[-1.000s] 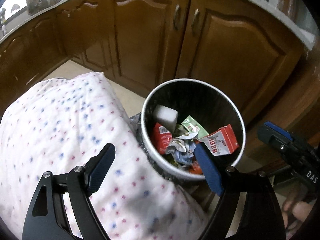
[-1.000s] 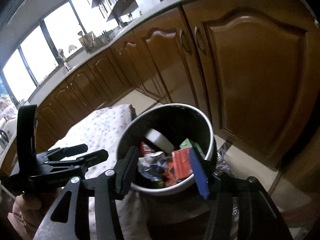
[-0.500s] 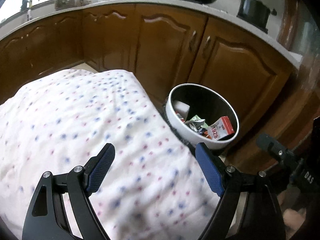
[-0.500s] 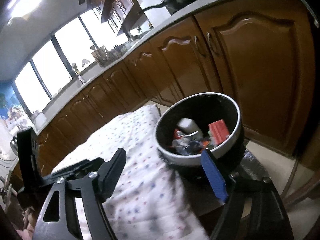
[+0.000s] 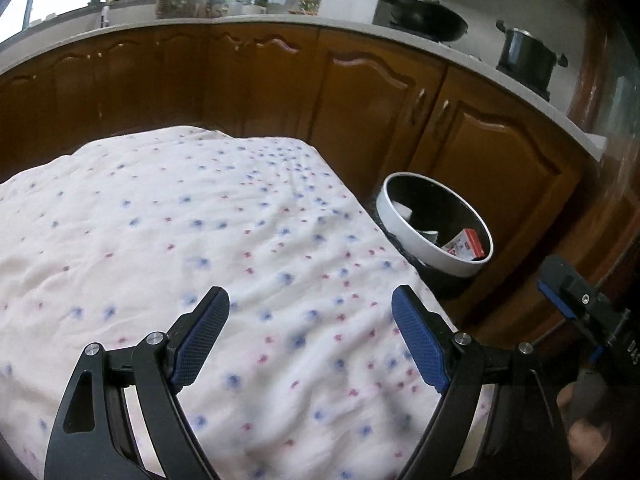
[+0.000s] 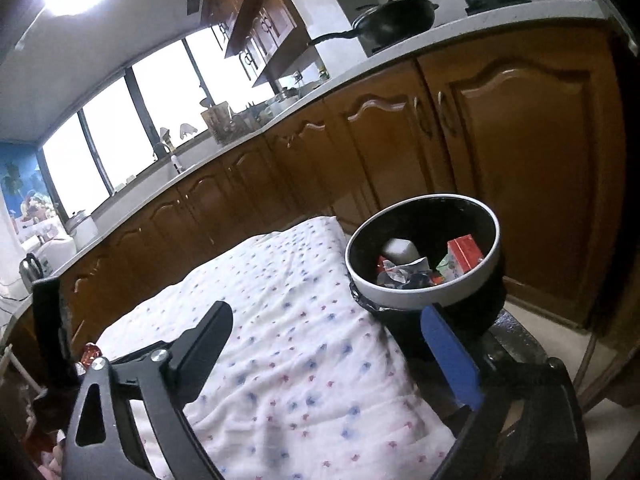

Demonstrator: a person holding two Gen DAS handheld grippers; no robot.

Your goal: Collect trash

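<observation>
One trash bin (image 6: 424, 296) beside spotted cloth (image 5: 200, 240).

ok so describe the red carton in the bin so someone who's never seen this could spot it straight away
Find the brown kitchen cabinets, then the white-rimmed round bin on the floor beside the spotted cloth. The red carton leans against the bin's far side, the only boxy red piece among the crumpled wrappers.

Each black gripper (image 5: 310, 336) has blue textured pads (image 5: 418, 338) and silver screws (image 5: 155, 337).
</observation>
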